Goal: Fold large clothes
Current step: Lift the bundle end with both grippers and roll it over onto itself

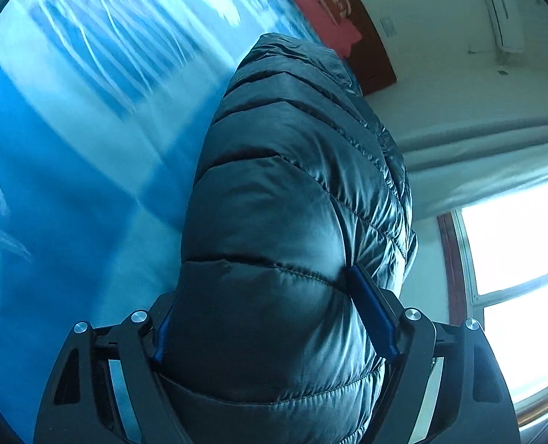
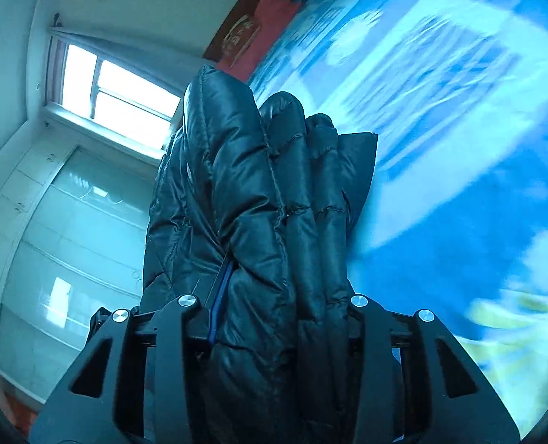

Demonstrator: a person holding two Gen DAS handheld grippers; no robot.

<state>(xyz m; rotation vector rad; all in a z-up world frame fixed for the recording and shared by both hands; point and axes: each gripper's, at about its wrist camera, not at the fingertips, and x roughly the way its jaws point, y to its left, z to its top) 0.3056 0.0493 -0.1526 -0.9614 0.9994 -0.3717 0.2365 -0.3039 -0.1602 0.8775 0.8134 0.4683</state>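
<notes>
Nearest me, my left gripper clamps a thick puffed fold of the black quilted jacket, blue pads pressed into it. My right gripper pinches a bunched section too (fabric hides one pad). The jacket hangs above the blurred blue patterned bedspread; beyond, a window.

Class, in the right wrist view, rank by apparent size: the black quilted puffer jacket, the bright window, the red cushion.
1. Black quilted puffer jacket, though nearness to the camera inflates it.
2. Bright window.
3. Red cushion.
</notes>
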